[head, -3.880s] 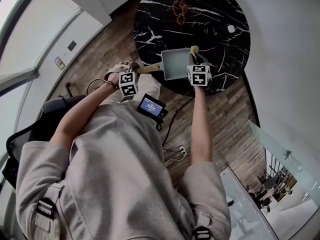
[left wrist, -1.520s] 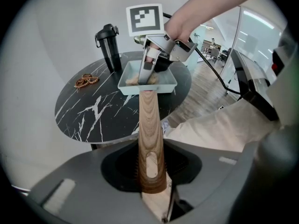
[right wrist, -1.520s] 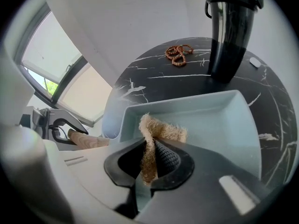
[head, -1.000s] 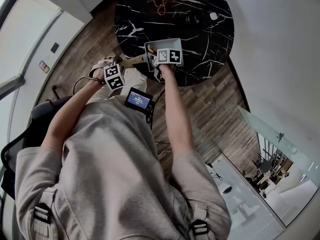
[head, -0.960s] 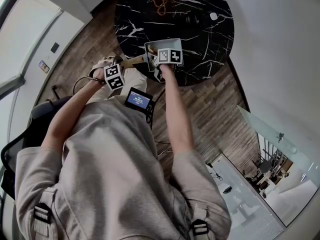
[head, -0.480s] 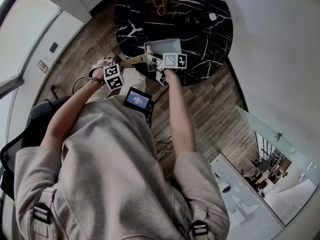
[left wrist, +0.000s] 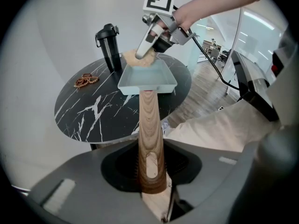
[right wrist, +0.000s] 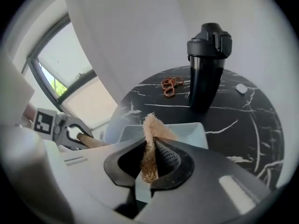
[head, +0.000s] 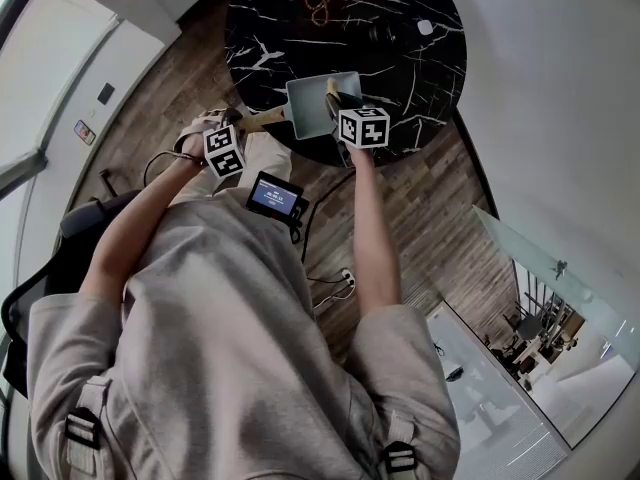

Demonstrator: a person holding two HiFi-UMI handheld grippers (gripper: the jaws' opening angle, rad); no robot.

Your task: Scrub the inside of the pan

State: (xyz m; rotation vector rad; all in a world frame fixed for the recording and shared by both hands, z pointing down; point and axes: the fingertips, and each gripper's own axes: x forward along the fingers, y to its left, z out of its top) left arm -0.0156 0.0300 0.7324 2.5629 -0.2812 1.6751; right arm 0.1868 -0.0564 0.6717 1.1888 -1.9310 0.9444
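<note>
Office: glass partition (head: 497,253), distant desks (head: 532,336)

No legible text anywhere. Small blue-lit screen (head: 275,196), centre left of the head view: lines too small to read. Wall sticker (head: 85,131), far left: blurred, unreadable.

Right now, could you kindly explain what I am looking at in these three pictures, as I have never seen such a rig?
There is no robot here: a person holds a two-jaw gripper in each hand. The head view comes from a camera on the person's head, looking down. The other two views come from cameras riding on the grippers, each looking along its own jaws. The round black table holds a pan, a flask and some beads. The left gripper is clamped on the pan's wooden handle. The right gripper pinches a tan pad over the pan.
</note>
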